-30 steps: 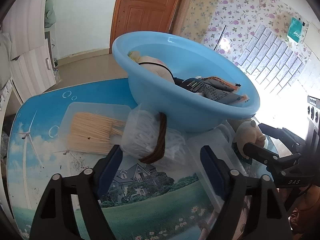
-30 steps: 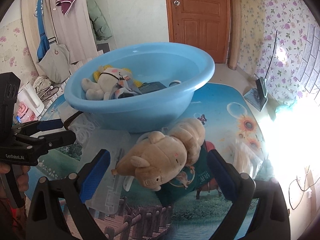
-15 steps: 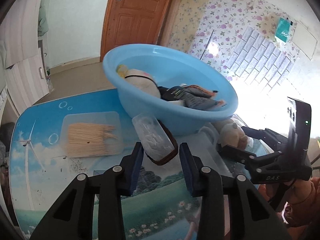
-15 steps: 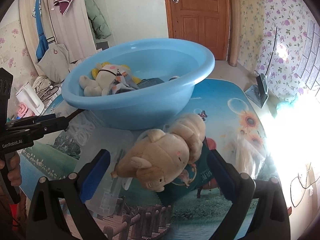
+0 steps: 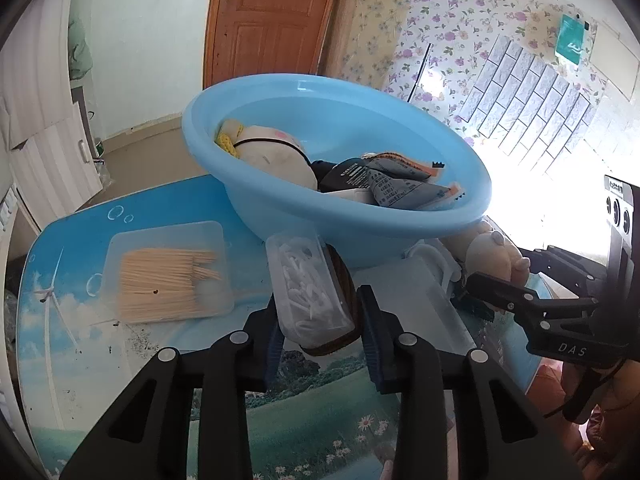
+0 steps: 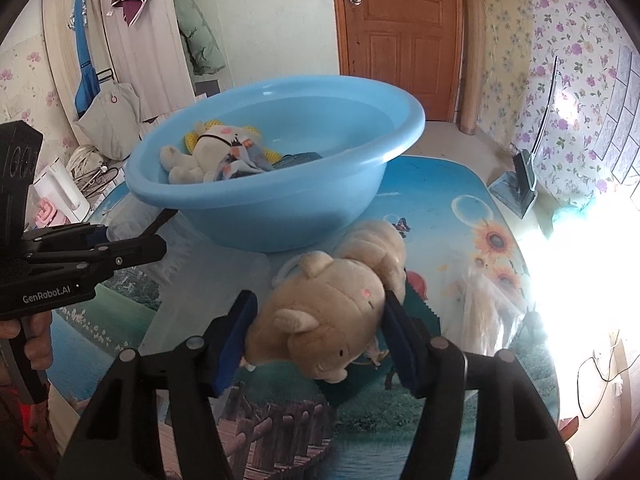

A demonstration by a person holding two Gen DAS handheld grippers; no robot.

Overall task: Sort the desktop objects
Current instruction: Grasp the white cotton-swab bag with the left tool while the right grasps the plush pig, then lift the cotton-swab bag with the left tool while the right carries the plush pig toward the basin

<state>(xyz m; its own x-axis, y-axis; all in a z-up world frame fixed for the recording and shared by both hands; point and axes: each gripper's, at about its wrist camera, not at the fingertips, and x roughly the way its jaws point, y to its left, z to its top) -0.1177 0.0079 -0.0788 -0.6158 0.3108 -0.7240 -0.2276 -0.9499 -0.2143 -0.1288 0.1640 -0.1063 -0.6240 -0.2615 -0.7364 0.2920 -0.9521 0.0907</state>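
My left gripper [image 5: 320, 320] is shut on a clear packet of white pieces with a brown band [image 5: 304, 284], held just in front of the blue basin [image 5: 400, 224]. In the right wrist view the same gripper [image 6: 132, 240] shows at the left, beside the basin [image 6: 280, 220]. My right gripper [image 6: 320, 320] has its jaws closing on a tan plush toy [image 6: 332, 312] that lies on the table. Both pads touch the toy's sides. From the left wrist view that toy [image 5: 488, 256] sits to the right of the basin.
The basin holds a white plush toy [image 5: 272, 156] and several dark packets [image 5: 400, 188]. A clear tray of wooden sticks [image 5: 168, 276] lies to the left on the picture-printed table [image 5: 80, 240]. A clear plastic box [image 5: 412, 300] and a crumpled clear bag [image 6: 488, 304] lie nearby.
The left jaws closed from wide open onto the clear packet. The right jaws came in from wide open and now touch the tan plush toy.
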